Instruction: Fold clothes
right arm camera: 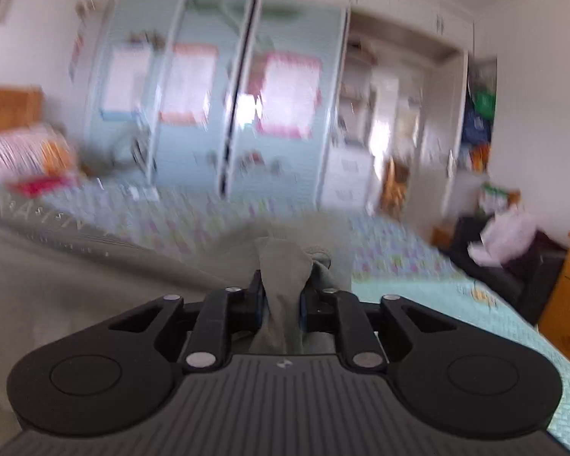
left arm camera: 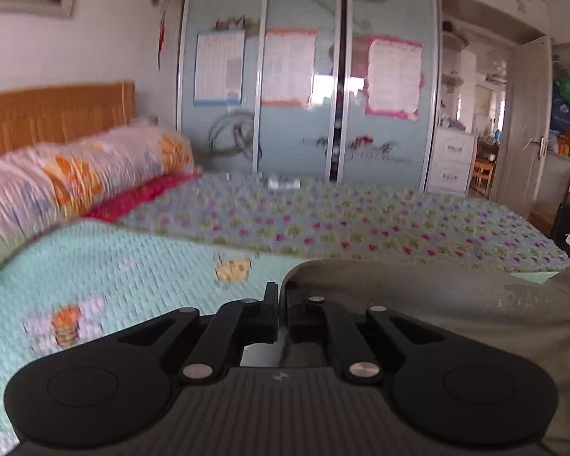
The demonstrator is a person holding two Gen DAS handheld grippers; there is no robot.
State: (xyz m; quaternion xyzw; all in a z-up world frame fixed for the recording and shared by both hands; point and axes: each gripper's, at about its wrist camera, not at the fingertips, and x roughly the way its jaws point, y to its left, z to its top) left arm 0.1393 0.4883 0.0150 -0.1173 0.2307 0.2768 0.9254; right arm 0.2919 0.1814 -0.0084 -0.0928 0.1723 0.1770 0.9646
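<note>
My right claw (right arm camera: 281,296) has a bunched fold of the olive-grey shirt (right arm camera: 95,266) wedged between its pads, jaws standing only a little apart around the wad. My left claw (left arm camera: 279,304) is nearly closed too, and the same shirt's edge (left arm camera: 418,288) runs right up to its tips and into the narrow slit, so I'd say it's pinched on a thin bit of hem (hard to be fully sure, the cloth is so flat there).

Reads to me like the lift-and-spread step: shirt held up by two points over the bed (left arm camera: 114,266), not yet laid flat. Next I'd need to keep both pinches firm, pull the cloth taut between them and lower it evenly.

The shirt is soft, matte and limp, with faint pale lettering. The bed cover is a nubby mint quilt, with a flowery sheet (left arm camera: 361,220) beyond it, a puffy rolled duvet (left arm camera: 76,174) by the headboard, and glossy sliding wardrobe doors (left arm camera: 296,76) behind.
</note>
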